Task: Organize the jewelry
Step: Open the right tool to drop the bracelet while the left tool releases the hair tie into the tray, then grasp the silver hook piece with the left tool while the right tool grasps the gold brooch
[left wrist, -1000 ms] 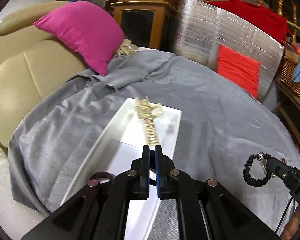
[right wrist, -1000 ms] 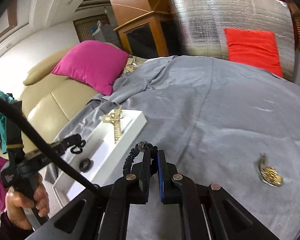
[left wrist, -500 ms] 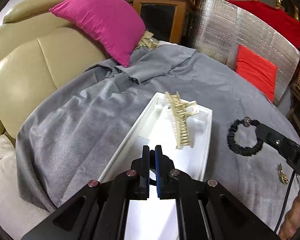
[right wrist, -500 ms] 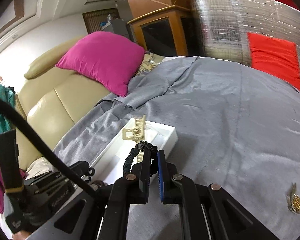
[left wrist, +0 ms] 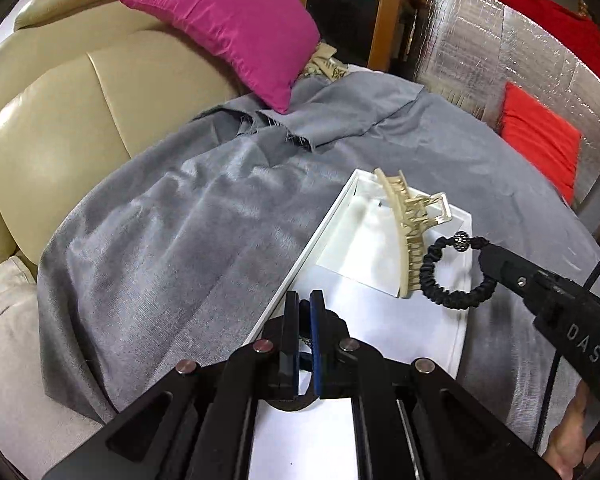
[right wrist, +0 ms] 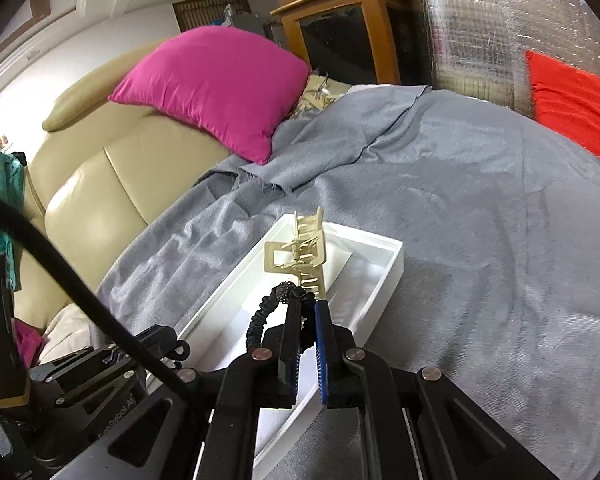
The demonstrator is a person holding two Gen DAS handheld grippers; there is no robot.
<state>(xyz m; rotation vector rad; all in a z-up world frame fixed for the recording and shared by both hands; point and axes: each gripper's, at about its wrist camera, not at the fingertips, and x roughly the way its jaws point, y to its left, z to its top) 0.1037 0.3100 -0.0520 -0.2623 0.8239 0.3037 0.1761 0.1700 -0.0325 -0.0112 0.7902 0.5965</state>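
Observation:
A long white tray (left wrist: 462, 332) lies on the grey cloth, also in the right wrist view (right wrist: 380, 296). A cream hair claw clip (left wrist: 404, 224) lies in its far end, also in the right wrist view (right wrist: 300, 252). My right gripper (right wrist: 308, 310) is shut on a black beaded bracelet (right wrist: 260, 320) and holds it over the tray; the bracelet (left wrist: 452, 276) hangs beside the clip. My left gripper (left wrist: 305, 300) is shut over the tray's near end, with a thin chain-like bit between the jaws; I cannot tell what it is.
A magenta cushion (left wrist: 228, 20) rests on the beige sofa (left wrist: 60, 120) at the left. A silver foil panel (left wrist: 500, 60) with a red cushion (left wrist: 540, 136) stands at the back right. A wooden cabinet (right wrist: 340, 32) stands behind.
My right gripper has carried the black bracelet left from beside the tray to above it, next to the clip. My left gripper has drawn back toward the tray's near end.

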